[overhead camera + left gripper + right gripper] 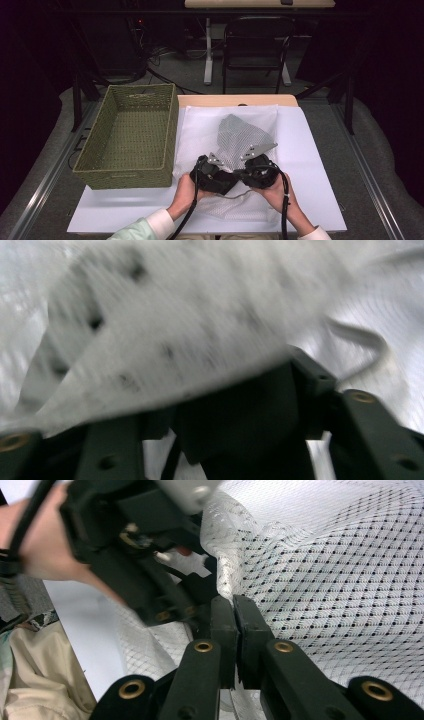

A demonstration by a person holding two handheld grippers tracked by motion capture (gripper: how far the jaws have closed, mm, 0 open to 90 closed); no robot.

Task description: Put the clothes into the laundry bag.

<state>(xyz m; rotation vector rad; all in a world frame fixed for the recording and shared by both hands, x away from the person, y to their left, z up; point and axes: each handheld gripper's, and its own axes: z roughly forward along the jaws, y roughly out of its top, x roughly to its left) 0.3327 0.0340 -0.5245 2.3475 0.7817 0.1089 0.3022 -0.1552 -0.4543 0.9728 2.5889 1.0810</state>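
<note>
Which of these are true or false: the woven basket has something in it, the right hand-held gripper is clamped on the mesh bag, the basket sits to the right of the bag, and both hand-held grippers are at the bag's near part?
1. The woven basket holds something. False: its inside looks bare.
2. The right hand-held gripper is clamped on the mesh bag. True: its jaws are pressed together with mesh between them.
3. The basket sits right of the bag. False: it stands at the left in the high view.
4. Both grippers are at the bag's near part. True: the left hand-held gripper is close beside the right one there.
</note>
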